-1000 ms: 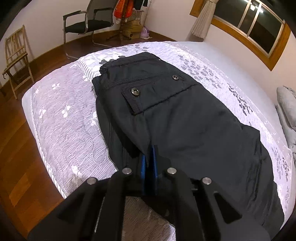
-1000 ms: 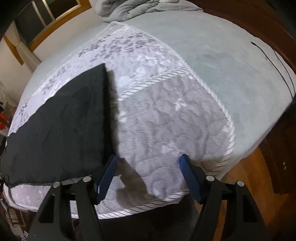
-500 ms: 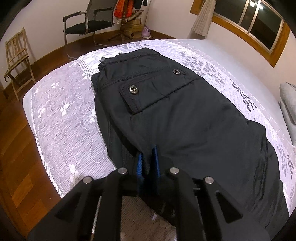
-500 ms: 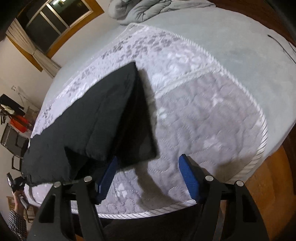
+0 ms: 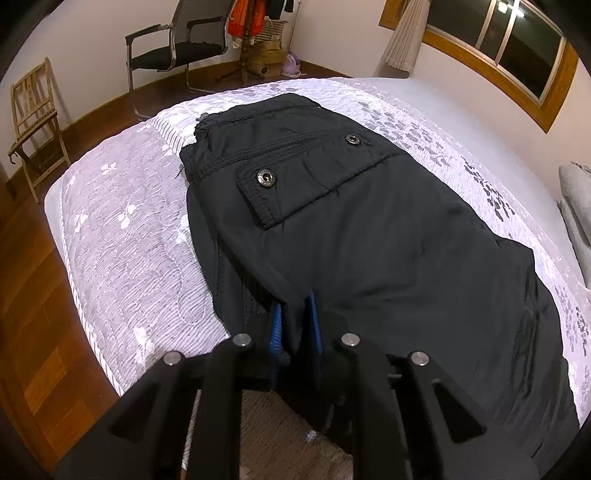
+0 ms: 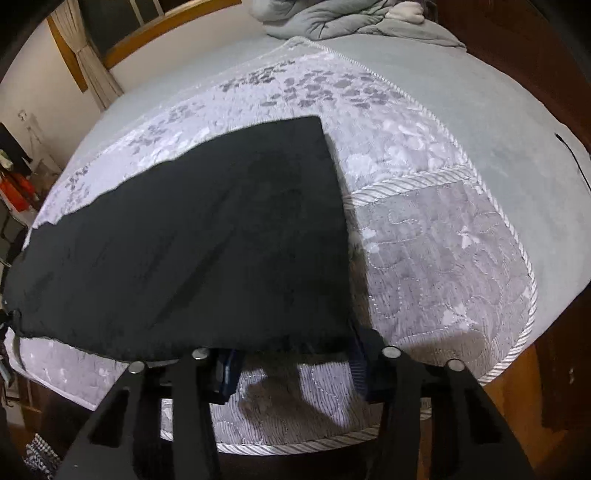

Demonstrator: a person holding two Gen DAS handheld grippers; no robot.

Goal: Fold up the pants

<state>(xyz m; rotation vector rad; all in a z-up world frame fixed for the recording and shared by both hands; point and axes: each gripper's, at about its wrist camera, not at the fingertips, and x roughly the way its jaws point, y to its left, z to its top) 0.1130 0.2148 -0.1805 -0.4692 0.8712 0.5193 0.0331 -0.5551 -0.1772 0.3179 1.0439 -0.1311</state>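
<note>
Bedspread (image 5: 122,236), pale lilac with a quilted flower pattern, covers the bed, and a grey duvet (image 6: 354,18) lies bunched at its far end in the right wrist view. Black pants (image 5: 388,236) lie flat across the bedspread, waistband toward the foot of the bed, with a flap pocket (image 5: 314,181) carrying 2 metal snaps on top; in the right wrist view the leg end (image 6: 207,236) shows as a square-cut dark panel. By the far wall stand an office chair (image 5: 177,44) and a wooden folding chair (image 5: 35,110). The left gripper (image 5: 295,325) is narrow, its 2 blue pads pinching a fold of the pants' near edge. The right gripper (image 6: 295,363) is closing, its blue fingers (image 6: 229,369) on either side of the hem's near edge, fabric between them but not yet pressed.
</note>
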